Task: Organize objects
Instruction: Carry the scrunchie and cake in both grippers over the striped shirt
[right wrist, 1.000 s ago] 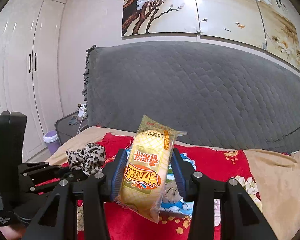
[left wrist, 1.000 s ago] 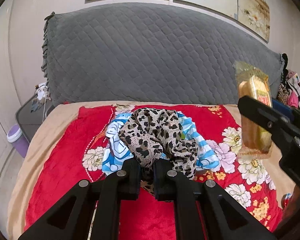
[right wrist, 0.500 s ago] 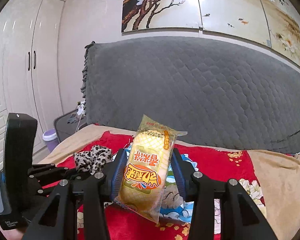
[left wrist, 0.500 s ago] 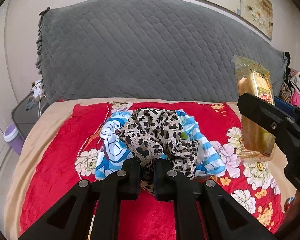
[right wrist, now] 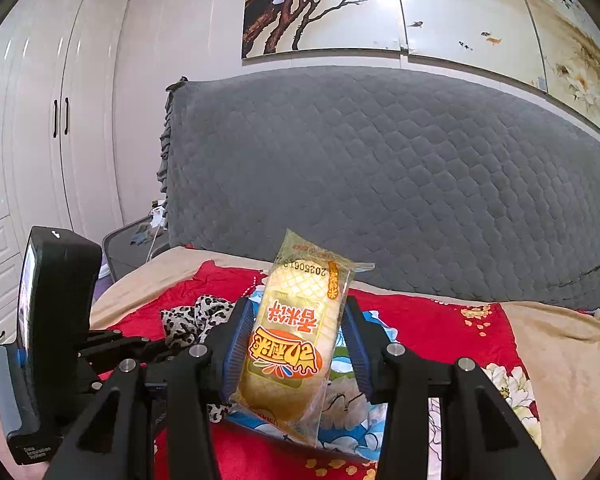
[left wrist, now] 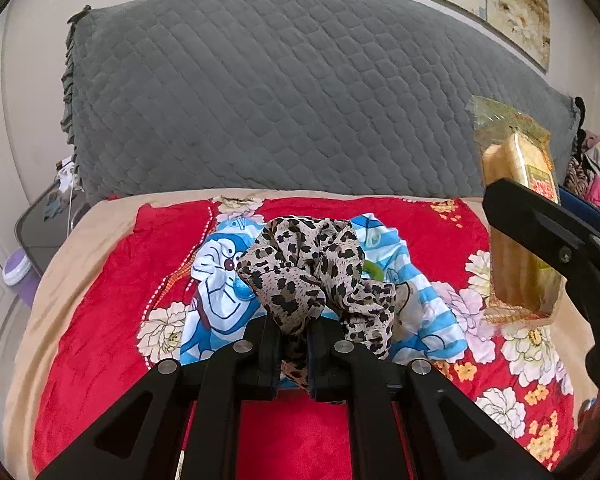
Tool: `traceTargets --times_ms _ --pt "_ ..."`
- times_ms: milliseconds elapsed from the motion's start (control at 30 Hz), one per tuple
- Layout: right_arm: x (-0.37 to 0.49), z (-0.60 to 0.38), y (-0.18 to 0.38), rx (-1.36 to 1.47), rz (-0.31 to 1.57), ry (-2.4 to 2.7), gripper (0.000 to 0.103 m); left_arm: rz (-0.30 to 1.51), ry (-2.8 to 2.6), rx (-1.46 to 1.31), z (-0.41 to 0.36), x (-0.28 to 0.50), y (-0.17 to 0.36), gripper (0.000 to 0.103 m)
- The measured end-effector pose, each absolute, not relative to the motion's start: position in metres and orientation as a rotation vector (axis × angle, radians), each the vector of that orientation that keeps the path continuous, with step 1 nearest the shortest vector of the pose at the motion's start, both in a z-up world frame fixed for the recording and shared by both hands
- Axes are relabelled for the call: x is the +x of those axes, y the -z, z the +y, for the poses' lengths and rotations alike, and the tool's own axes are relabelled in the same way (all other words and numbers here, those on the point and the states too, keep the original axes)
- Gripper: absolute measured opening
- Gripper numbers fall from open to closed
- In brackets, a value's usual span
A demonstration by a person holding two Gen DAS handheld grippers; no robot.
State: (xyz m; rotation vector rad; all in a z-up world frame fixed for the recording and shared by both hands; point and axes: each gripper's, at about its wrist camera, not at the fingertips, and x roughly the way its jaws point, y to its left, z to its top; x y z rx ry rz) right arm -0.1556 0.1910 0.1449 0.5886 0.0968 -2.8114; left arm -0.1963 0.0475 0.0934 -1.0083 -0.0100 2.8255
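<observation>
Snack packet clamped, scarf pinched

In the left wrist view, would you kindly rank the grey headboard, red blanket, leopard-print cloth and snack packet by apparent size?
1. grey headboard
2. red blanket
3. leopard-print cloth
4. snack packet, unsure against the cloth, since both hang near the camera.

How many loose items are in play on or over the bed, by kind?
Fabric pieces: 2, the leopard-print cloth clamped in the left gripper and the blue-and-white cartoon-print cloth lying on the red floral blanket.
Food packets: 1, the yellow plastic-wrapped snack packet held in the right gripper.
Total: 3.
</observation>
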Motion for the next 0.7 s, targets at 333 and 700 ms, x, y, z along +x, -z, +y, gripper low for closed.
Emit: traceTargets --times_ms 333,700 --pt "-0.175 0.198 -0.128 0.636 0.085 2.816 0.045 -0.021 -2.823 -1.024 0.045 -0.219 -0.081 0.009" --pt "-0.185 0.2 -0.118 0.647 0.091 2.824 0.045 -0.015 -2.817 -1.054 0.041 -0.232 -0.067 0.009"
